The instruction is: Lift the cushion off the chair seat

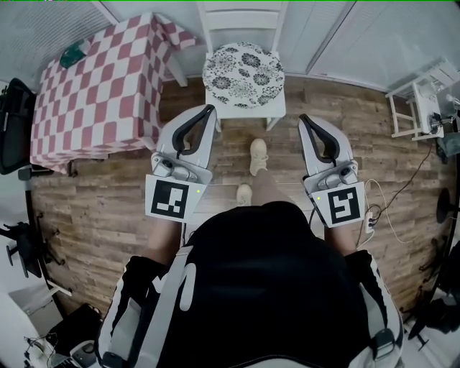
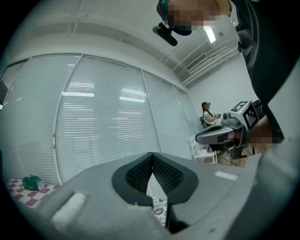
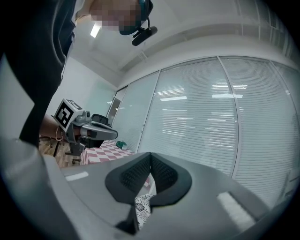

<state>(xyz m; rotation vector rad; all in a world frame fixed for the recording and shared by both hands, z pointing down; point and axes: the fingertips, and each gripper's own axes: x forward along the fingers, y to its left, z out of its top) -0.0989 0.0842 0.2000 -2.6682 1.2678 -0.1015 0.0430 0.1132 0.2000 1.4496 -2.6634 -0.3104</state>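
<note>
Open wood floor [image 1: 243, 135] separates cushion [image 1: 243, 74] on chair [image 1: 241, 19] from left tongs [image 1: 210, 109] and right tongs [image 1: 303, 118], both pressed together

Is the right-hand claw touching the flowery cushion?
Apart. In the head view, bare wooden floor shows between the cushion on the chair and the tip of the right gripper.

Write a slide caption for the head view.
Left gripper and right gripper, jaws shut, face a white chair with the floral cushion on its seat.
</note>
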